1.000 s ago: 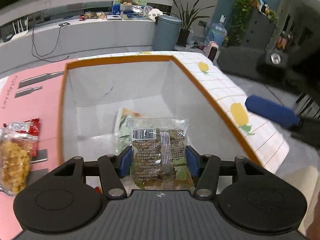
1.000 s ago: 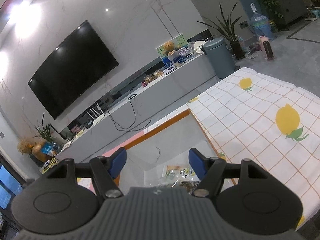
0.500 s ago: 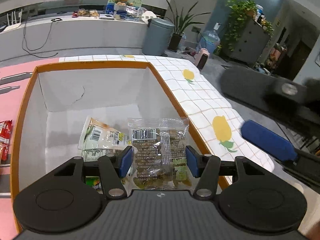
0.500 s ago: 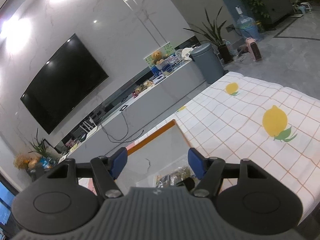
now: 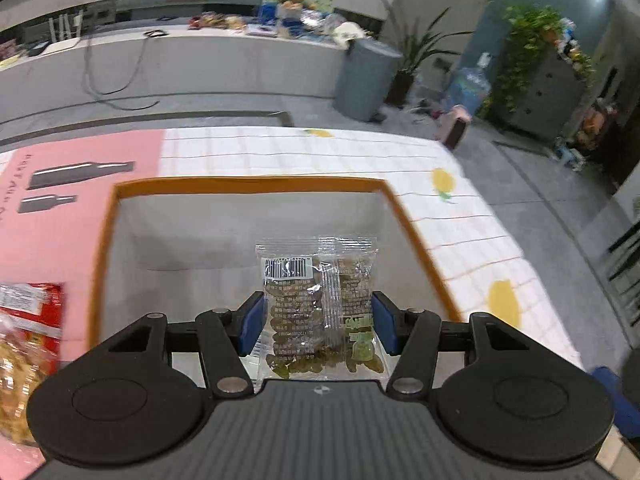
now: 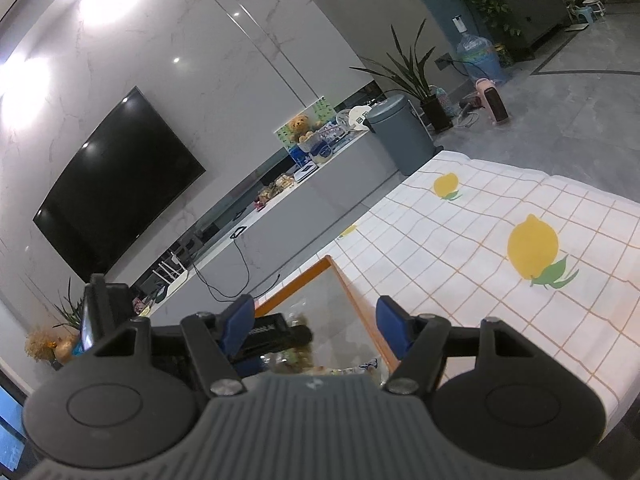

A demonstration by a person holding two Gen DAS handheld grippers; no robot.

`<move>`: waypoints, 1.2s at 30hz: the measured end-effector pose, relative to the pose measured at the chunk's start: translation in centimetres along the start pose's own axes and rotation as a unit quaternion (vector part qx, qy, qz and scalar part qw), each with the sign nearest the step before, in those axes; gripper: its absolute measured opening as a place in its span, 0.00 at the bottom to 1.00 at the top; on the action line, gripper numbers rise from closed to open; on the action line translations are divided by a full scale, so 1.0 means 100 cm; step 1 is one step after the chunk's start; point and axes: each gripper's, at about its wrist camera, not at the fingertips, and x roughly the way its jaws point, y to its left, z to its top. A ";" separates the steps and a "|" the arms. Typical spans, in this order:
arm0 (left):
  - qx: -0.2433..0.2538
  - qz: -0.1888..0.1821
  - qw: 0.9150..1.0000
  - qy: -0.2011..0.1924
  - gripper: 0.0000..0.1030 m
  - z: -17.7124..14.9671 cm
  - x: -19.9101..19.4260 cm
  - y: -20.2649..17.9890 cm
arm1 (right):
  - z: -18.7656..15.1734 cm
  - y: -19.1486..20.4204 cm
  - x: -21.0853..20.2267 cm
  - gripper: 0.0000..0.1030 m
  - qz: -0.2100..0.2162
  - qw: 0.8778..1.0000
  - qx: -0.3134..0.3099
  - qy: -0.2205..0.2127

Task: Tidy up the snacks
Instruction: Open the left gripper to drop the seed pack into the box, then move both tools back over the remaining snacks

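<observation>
My left gripper (image 5: 318, 328) is shut on a clear packet of raisins (image 5: 318, 304) with a barcode, held upright above the open white box with an orange rim (image 5: 248, 185). My right gripper (image 6: 316, 322) is open and empty, held to the right of the box, whose orange rim (image 6: 298, 288) shows in the right wrist view. The left gripper's body and some snack packets (image 6: 296, 358) inside the box show between its fingers.
A red packet (image 5: 36, 300) and a bag of yellow snacks (image 5: 16, 380) lie on the pink mat (image 5: 60, 236) left of the box. A white tablecloth with lemons (image 6: 532, 246) covers the table right of the box.
My left gripper has pulled back and tilted up with the raisin packet, so the box looks farther and its floor is hidden. My right gripper has shifted right and lower.
</observation>
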 end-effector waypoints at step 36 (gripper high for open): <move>-0.006 0.093 0.992 -0.083 0.93 -0.075 -0.182 0.086 | -0.055 0.090 0.031 0.66 0.074 0.986 -0.147 0.036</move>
